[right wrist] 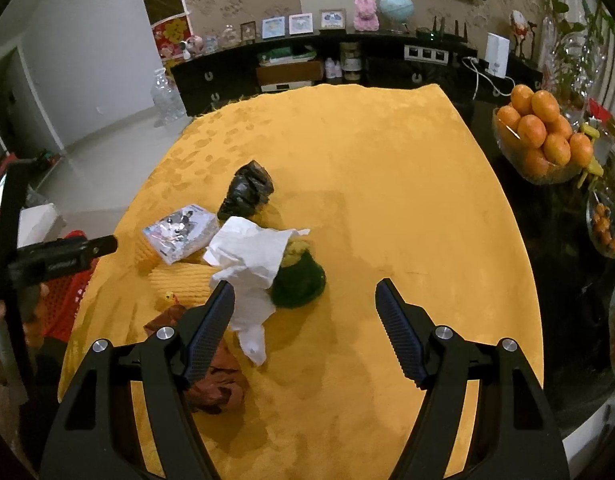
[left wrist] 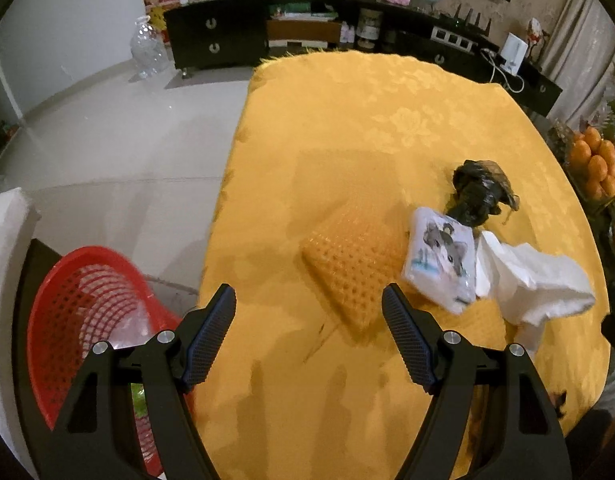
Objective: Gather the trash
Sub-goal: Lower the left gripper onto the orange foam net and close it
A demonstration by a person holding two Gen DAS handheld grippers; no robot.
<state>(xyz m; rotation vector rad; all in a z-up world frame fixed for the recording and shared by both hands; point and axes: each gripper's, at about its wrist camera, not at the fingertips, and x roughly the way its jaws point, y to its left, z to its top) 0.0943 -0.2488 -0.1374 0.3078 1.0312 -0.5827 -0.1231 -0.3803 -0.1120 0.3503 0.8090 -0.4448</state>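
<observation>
Trash lies on a yellow tablecloth (left wrist: 367, 112). A yellow foam net (left wrist: 353, 264) sits just ahead of my open left gripper (left wrist: 309, 300), nothing between its fingers. To its right lie a tissue pack with a cat picture (left wrist: 441, 258), a crumpled white tissue (left wrist: 535, 280) and a black crumpled bag (left wrist: 481, 192). A red basket (left wrist: 83, 304) stands off the table's left edge. In the right wrist view my open right gripper (right wrist: 305, 294) hovers over the white tissue (right wrist: 249, 260) and a green item (right wrist: 299, 280). A brown wrapper (right wrist: 219, 384) lies under its left finger. The black bag (right wrist: 247, 190) and tissue pack (right wrist: 179, 232) are farther left.
A bowl of oranges (right wrist: 541, 136) stands on the dark table part at the right. A dark cabinet (left wrist: 219, 40) with ornaments lines the far wall. A glass jar (left wrist: 147, 48) stands on the pale floor. The left gripper's tool (right wrist: 63, 258) shows at the right view's left edge.
</observation>
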